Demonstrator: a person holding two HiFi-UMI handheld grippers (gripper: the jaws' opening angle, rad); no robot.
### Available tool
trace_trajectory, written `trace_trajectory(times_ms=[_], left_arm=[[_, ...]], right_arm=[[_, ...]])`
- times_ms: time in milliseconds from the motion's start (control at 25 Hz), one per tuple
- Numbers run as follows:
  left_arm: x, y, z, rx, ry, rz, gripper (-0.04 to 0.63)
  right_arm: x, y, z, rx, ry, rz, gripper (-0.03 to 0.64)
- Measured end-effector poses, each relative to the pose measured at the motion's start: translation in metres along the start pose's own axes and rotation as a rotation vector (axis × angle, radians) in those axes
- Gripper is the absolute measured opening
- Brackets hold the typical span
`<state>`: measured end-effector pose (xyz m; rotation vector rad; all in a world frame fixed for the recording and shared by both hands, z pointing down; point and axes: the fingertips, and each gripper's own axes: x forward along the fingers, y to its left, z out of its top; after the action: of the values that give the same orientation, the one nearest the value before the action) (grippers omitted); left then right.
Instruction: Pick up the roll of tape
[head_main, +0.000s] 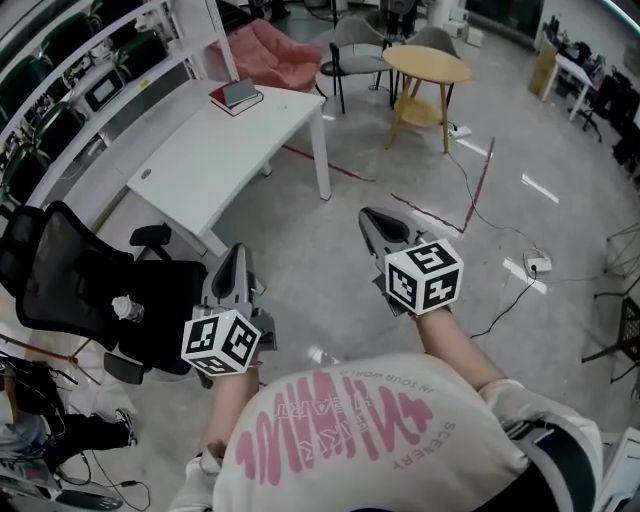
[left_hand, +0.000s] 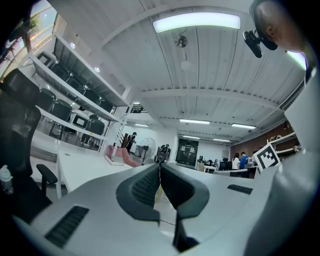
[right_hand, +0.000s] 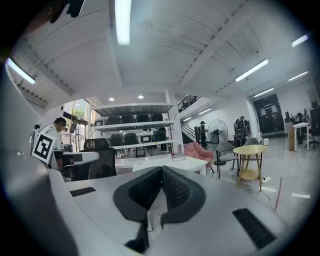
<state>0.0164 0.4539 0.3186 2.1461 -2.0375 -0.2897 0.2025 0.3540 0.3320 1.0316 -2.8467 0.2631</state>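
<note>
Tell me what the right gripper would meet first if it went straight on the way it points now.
Probably the white table: the shut right gripper aims at its top, and nothing shows between them, though depth is hard to judge.

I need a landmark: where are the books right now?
In the head view, the books lie at the far end of the white desk, upper left, between the shelving and the pink seat.

The roll of tape cannot be made out in any view.
</note>
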Motion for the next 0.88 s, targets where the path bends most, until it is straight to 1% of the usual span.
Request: trace_trajectory(times_ms=[320, 440, 520, 600, 680, 760, 880], left_arm=[[0.066, -0.020, -0.045, -0.043, 0.059, 0.036, 0.025], [0.085, -0.029, -0.054, -0.046, 0.056, 0.061, 0.025], [0.097, -0.038, -0.058, -0.025, 0.048, 0.071, 0.025], [0.107, -0.051, -0.063, -0.018, 0.048, 0.063, 0.025], [0.114, -0.058, -0.069, -0.021, 0.054, 0.055, 0.025], [0.120, -0.057, -0.076, -0.028, 0.063, 0.066, 0.025], [0.129, -0.058, -0.085, -0.051, 0.083, 0.074, 0.025]], right_arm=[[0.015, -0.069, -0.011, 0.012, 0.037, 0.051, 0.015], [0.019, -0.091, -0.016, 0.010, 0.055, 0.078, 0.015], [0.022, -0.103, -0.019, 0.010, 0.064, 0.099, 0.015], [0.023, -0.115, -0.022, 0.012, 0.074, 0.107, 0.015], [0.025, -0.124, -0.026, 0.017, 0.083, 0.114, 0.015], [0.028, -0.129, -0.028, 0.014, 0.088, 0.124, 0.015], [0.029, -0.141, -0.029, 0.011, 0.090, 0.116, 0.015]])
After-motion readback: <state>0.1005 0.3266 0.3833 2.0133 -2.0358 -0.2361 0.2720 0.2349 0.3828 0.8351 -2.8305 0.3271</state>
